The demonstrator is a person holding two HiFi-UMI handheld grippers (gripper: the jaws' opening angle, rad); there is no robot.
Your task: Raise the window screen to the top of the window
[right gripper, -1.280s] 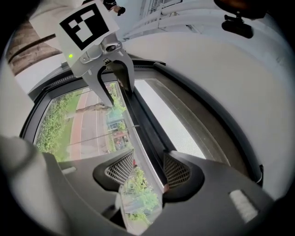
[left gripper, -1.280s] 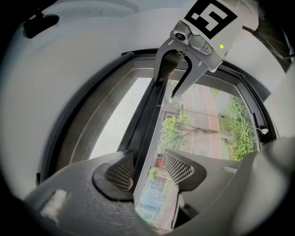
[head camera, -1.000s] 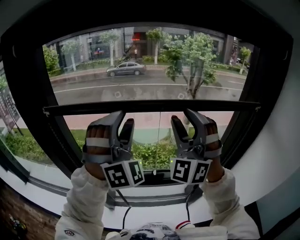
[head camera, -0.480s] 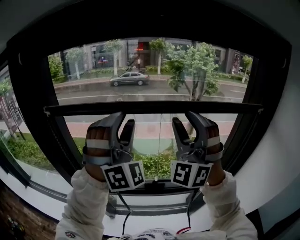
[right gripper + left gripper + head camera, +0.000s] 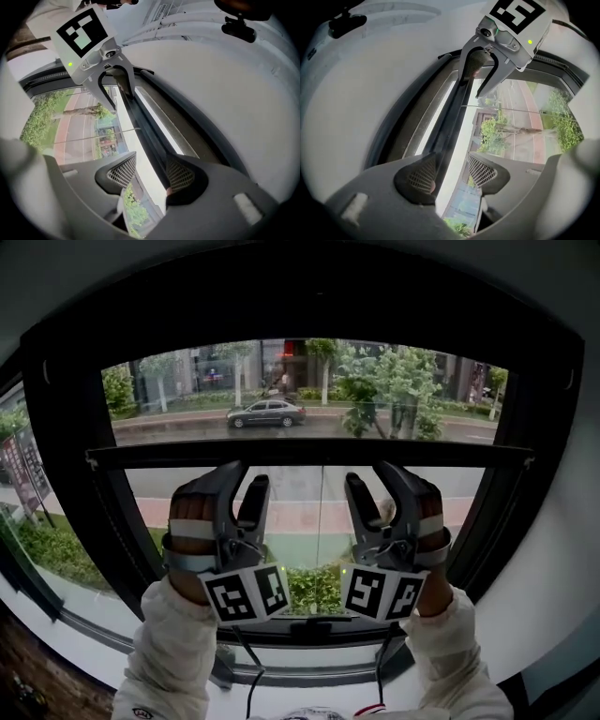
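Screen (image 5: 309, 390), mesh type, hanging from the top of the black window frame (image 5: 66, 474). Its dark bottom rail (image 5: 309, 454) runs straight across at about mid-height of the pane, with street and trees grey through the mesh above it and clearer glass below. Left tongs (image 5: 247, 476), in your left hand (image 5: 192, 521): jaws apart and pointing upward, with the longer tip meeting the rail's underside. In the left gripper view (image 5: 451, 172) the rail runs close beside one pad (image 5: 417, 176), and open glass shows between it and the other, so nothing is clamped. Right tongs (image 5: 370, 474), in your right hand (image 5: 422, 517): the same on the other side, with jaws apart (image 5: 149, 174), the rail beside one pad (image 5: 180, 176) and no grip on it. Step in hand, as judged: the lift itself, about halfway, with the upper half of the window yet to clear. Next move calls for an even upward push from both tongs, so that the rail stays level and does not bind in its side tracks. The tips must stay seated under the rail until it reaches the top of the frame.
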